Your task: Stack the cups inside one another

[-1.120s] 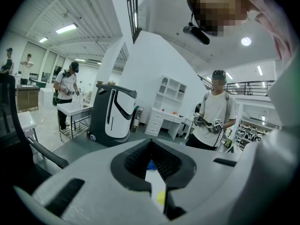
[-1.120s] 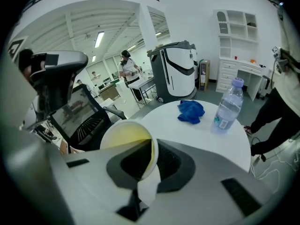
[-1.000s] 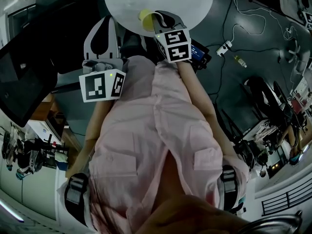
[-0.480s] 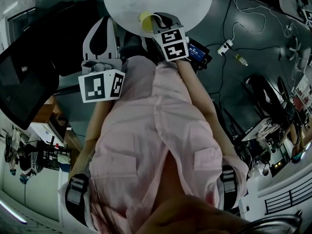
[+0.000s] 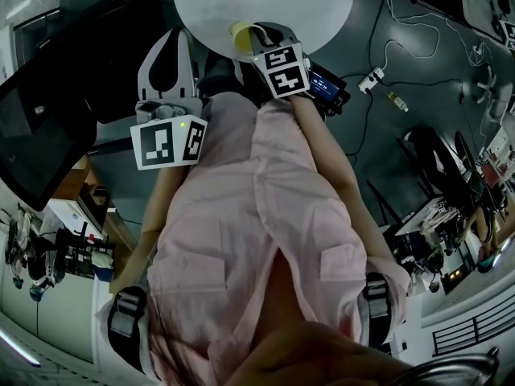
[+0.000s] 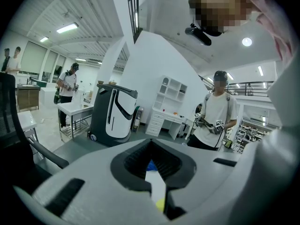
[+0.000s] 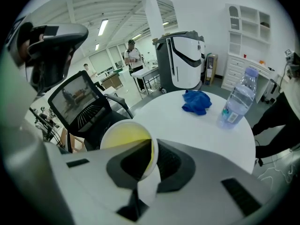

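Cup [image 7: 125, 139] (yellow, tilted) clamped by its rim in right gripper [image 7: 151, 161] jaws, over edge of round white surface [image 7: 197, 130]. Left gripper [image 6: 151, 149] jaws seemingly together, empty.

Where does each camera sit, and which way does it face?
Head view: on the person's head, looking down past the pink shirt at the left gripper, right gripper and round table.
Left gripper view: on the left gripper, facing a standing person; shut jaws show.
Right gripper view: on the right gripper, facing the table; jaws grip the yellow cup.
Shared: cup and table in head and right gripper views.
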{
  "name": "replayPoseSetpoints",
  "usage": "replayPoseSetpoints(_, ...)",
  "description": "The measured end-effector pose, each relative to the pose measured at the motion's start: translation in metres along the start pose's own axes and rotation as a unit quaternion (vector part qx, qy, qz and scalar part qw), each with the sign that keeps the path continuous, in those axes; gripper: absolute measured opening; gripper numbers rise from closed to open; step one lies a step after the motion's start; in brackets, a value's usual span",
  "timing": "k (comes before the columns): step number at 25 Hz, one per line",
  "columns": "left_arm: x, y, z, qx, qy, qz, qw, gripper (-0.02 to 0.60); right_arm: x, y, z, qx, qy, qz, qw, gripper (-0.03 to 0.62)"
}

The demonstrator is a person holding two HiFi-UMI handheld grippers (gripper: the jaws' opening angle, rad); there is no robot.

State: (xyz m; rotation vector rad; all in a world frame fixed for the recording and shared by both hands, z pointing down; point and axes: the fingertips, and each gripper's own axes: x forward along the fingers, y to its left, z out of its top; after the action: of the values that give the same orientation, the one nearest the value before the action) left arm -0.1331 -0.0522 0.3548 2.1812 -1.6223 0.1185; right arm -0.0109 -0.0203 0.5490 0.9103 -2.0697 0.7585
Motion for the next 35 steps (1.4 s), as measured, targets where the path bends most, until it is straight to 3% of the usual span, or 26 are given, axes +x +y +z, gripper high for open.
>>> replayPoseSetpoints(35,-0.011,0.005,0.001,-0.009,-0.006,0.018,0.9998,0.015,0.019,0.007,-0.014,-0.053,0.044,0.02,0.997,0.04)
